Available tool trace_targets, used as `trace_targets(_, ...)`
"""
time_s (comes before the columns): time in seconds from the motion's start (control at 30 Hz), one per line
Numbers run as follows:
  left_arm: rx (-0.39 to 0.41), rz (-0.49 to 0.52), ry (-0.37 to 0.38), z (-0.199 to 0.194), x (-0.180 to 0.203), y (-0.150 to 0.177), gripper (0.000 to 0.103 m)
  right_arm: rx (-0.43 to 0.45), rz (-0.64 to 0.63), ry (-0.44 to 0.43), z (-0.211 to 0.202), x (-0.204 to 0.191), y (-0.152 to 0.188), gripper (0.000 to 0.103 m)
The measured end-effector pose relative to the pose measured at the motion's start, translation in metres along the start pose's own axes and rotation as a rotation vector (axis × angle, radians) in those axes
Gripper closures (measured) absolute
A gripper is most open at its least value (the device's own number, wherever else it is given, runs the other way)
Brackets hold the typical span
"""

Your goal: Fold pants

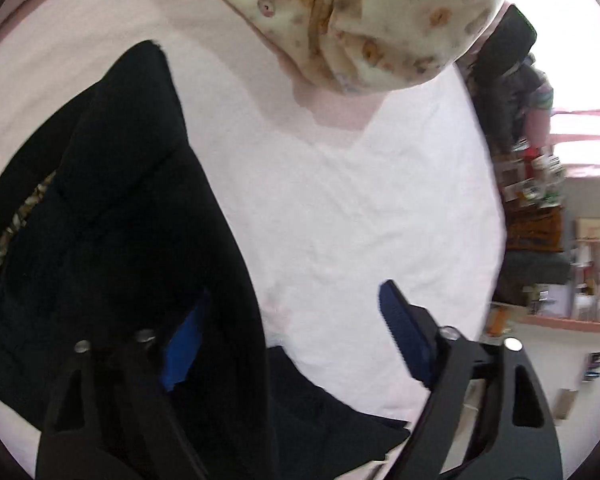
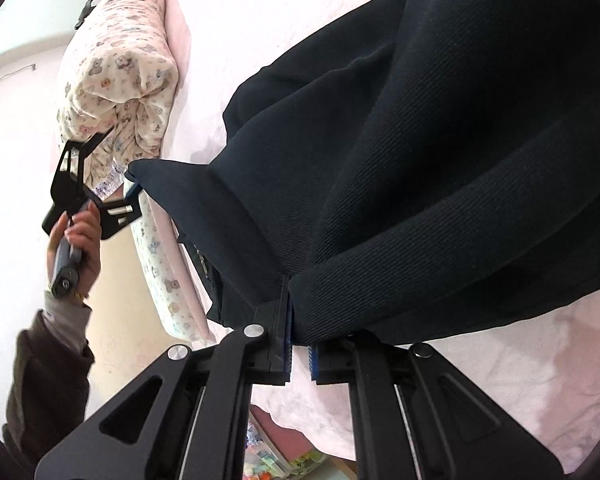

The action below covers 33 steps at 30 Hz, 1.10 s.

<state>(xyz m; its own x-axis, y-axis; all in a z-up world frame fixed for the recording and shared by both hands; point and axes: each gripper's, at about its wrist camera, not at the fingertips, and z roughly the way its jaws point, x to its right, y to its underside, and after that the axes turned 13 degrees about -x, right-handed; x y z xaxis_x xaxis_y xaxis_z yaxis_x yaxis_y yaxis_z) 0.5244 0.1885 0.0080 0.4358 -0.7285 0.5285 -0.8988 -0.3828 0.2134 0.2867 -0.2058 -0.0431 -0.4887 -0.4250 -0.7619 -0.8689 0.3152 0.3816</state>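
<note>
– What sort of place?
– Bedroom, home. Pink bed sheet (image 1: 340,200) under the fingers, teddy-print quilt (image 1: 360,20) bundled beyond the tips, cluttered shelves (image 1: 580,276) off to the right.
</note>
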Motion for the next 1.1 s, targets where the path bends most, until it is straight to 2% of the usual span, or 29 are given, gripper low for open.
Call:
trace_targets(0.03,-0.007,-0.010,-0.038,0.003,0.001,-0.001,0.046,-0.001,0.007,-0.001,0.001,0.001,-0.001,0.097)
trace_targets(0.07,-0.017,-0.035,-0.091,0.006,-0.001,-0.001,0.081,-0.002,0.008,-0.001,0.000,0.002,-0.001,0.097)
trace_targets(0.1,-0.020,-0.089,-0.123,0.007,-0.009,-0.001,0.095,-0.002,0.006,0.002,0.000,0.002,-0.002,0.097)
trace_targets(0.17,0.015,-0.153,-0.049,-0.001,-0.025,0.006,0.097,-0.002,0.001,0.005,-0.003,0.001,-0.003,0.097)
trace_targets(0.3,0.111,-0.092,-0.050,-0.033,-0.041,0.027,0.099,0.011,-0.021,0.008,-0.010,-0.005,-0.007,0.097)
trace_targets(0.4,0.186,-0.098,0.014,-0.065,-0.064,0.046,0.099,0.051,-0.055,-0.004,-0.017,-0.017,-0.010,0.097)
trace_targets(0.53,0.292,-0.095,0.075,-0.105,-0.101,0.082,0.099,0.117,-0.129,-0.025,-0.029,-0.036,-0.012,0.097)
trace_targets(0.6,0.353,-0.106,0.096,-0.119,-0.129,0.111,0.099,0.129,-0.155,-0.044,-0.031,-0.041,-0.013,0.097)
trace_targets(0.67,0.391,-0.143,0.079,-0.120,-0.151,0.134,0.099,0.117,-0.179,-0.009,-0.025,-0.040,-0.013,0.097)
trace_targets(0.73,0.369,-0.233,0.032,-0.101,-0.186,0.160,0.099,0.077,-0.183,0.099,-0.010,-0.033,-0.010,0.097)
trace_targets(0.8,0.313,-0.350,0.008,-0.077,-0.217,0.178,0.099,0.037,-0.150,0.162,0.003,-0.020,-0.008,0.097)
trace_targets(0.87,0.278,-0.448,0.029,-0.058,-0.243,0.193,0.099,0.018,-0.114,0.190,0.011,-0.007,-0.004,0.097)
trace_targets(0.9,0.289,-0.478,0.050,-0.052,-0.251,0.199,0.099,0.024,-0.111,0.194,0.011,-0.003,-0.003,0.097)
trace_targets(1.0,0.330,-0.451,0.026,-0.051,-0.245,0.202,0.099,0.031,-0.118,0.201,0.010,-0.004,-0.002,0.097)
trace_targets(1.07,0.336,-0.453,0.005,-0.047,-0.244,0.202,0.097,0.009,-0.144,0.264,0.016,-0.007,-0.006,0.095)
trace_targets(1.1,0.321,-0.462,-0.012,-0.042,-0.245,0.199,0.092,-0.018,-0.146,0.304,0.019,-0.008,-0.008,0.088)
